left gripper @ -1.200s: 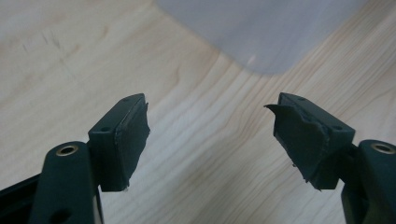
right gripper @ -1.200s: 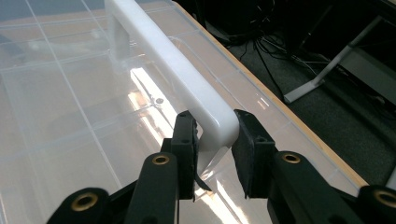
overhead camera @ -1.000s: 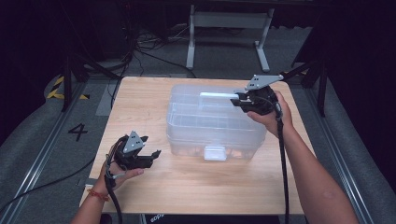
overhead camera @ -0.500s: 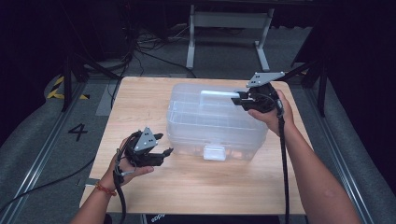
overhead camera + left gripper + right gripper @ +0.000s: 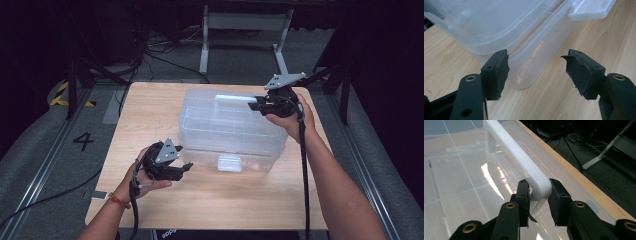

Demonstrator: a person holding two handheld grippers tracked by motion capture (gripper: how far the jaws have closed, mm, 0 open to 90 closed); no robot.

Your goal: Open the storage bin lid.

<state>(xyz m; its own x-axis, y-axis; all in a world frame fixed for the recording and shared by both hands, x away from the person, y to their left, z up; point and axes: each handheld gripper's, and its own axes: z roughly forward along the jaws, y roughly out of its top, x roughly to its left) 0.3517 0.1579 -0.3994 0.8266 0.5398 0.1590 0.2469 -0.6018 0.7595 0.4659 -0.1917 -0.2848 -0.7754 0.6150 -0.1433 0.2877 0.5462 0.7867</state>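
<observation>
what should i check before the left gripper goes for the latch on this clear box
1. Right gripper clamped on the white handle: ok, jaws press its end from both sides.
2. Left gripper free to grasp: ok, jaws apart, nothing between the pads.
3. Left gripper lined up with the front latch: not ok, it faces the box's near corner; the latch sits off to one side.
4. Lid of the clear box seated: ok, it lies flat on the base.
5. Latch fastened: cannot tell.
6. Table around the box free of obstacles: ok.
</observation>
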